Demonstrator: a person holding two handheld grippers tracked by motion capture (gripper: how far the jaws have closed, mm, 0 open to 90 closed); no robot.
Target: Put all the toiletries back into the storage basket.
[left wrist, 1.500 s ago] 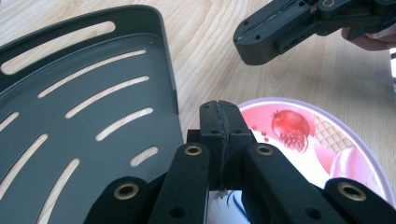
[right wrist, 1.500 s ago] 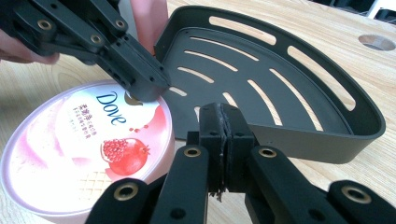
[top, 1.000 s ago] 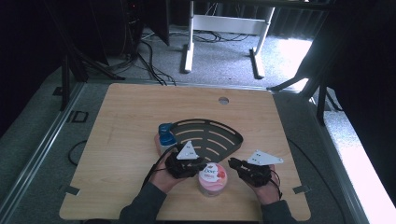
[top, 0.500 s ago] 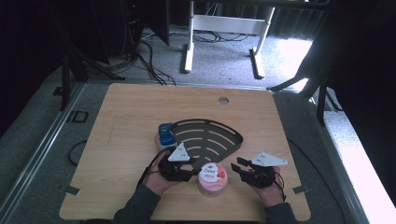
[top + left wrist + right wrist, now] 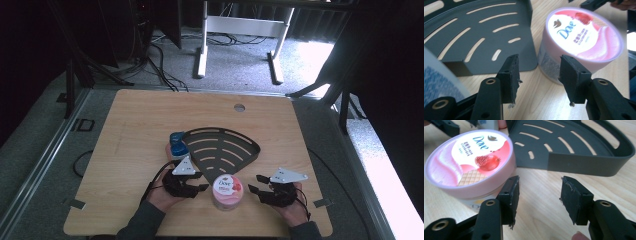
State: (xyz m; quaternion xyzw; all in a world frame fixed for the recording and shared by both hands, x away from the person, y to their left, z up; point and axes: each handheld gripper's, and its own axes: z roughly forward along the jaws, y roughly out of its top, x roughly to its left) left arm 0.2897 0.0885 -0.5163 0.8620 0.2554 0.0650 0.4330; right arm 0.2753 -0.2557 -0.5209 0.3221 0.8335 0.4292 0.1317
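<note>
Table (image 5: pixel 140 130) of pale wood holds everything, because the person sits at its near edge and works with both hands there. Next in size comes the dark corner tray (image 5: pixel 222 150) with long slots in its floor. It lies flat near the middle, close enough for both hands to reach. The round pink tub (image 5: pixel 228 191) stands upright on the wood just in front of the tray's pointed corner, lid up, very near the tray, not in it. I think it stands there so it can be picked up and put in the tray, but that is only a guess.

A blue and white thing (image 5: pixel 177 145) sits by the tray's left side, too small to make out.

The left gripper (image 5: pixel 196 184) rests just left of the tub. Its jaws have just been opening and now stand spread, with nothing between them; in the left gripper view the tub (image 5: pixel 584 42) is a bit past the tips.

The right gripper (image 5: pixel 256 183) waits on the tub's other side. Its jaws have just been opening too, and they stand spread over bare wood, with the tub (image 5: pixel 470 162) off to one side of them.
</note>
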